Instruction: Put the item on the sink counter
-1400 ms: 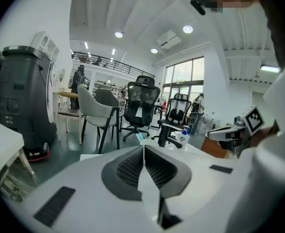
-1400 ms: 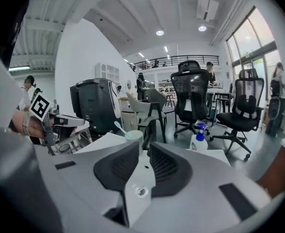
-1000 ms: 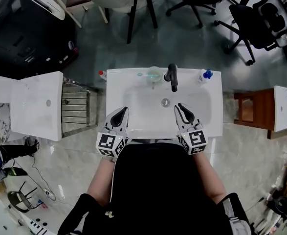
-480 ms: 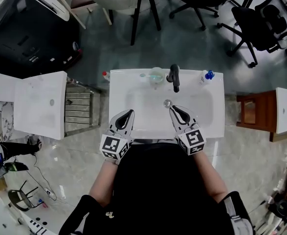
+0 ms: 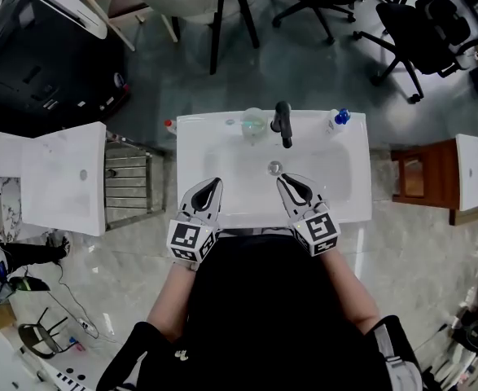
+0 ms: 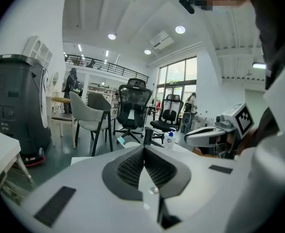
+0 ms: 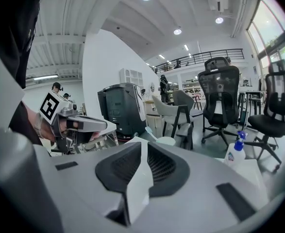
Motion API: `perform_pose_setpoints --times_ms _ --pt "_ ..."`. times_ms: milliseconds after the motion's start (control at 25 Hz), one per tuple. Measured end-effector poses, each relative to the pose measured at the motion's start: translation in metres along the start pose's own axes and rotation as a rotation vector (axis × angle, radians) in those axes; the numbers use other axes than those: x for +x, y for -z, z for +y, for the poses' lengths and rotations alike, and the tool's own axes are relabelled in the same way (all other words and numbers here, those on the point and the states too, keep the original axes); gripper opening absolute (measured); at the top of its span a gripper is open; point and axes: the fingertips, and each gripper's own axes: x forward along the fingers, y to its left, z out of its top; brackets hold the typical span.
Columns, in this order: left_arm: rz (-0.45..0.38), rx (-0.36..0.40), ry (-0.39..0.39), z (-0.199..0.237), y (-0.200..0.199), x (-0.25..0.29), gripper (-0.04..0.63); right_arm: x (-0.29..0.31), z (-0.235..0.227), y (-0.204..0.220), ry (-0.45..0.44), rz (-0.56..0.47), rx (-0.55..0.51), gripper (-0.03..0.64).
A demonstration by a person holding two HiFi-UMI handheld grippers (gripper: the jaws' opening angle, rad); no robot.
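A white sink counter with a basin and drain fills the middle of the head view. At its back rim stand a black faucet, a pale cup and a blue-capped bottle. My left gripper hovers over the basin's front left, shut and holding nothing. My right gripper is just in front of the drain, also shut and empty. In the left gripper view the shut jaws point at the faucet. The right gripper view shows shut jaws, the cup and the bottle.
A small red-capped bottle sits at the counter's back left corner. A second white counter and a metal rack stand to the left, a wooden stool to the right. Chairs stand beyond the sink.
Both grippers have drawn a little closer together over the basin; the right one moved left toward the drain. Both stayed shut.
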Motion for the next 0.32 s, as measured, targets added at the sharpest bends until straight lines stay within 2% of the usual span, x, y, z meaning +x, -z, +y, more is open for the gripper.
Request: perform_pose_setpoints --times_ms 120,320 --pt "0.005 -0.016 0.015 -0.0018 -0.0020 0.0022 0.021 -0.0024 -0.0008 -0.0008 0.007 -0.004 0.004 0.057" --pt "0.020 0.027 0.013 -0.0042 -0.0021 0.0058 0.021 -0.0056 -0.0053 0.0019 0.024 0.001 0.009 0.055"
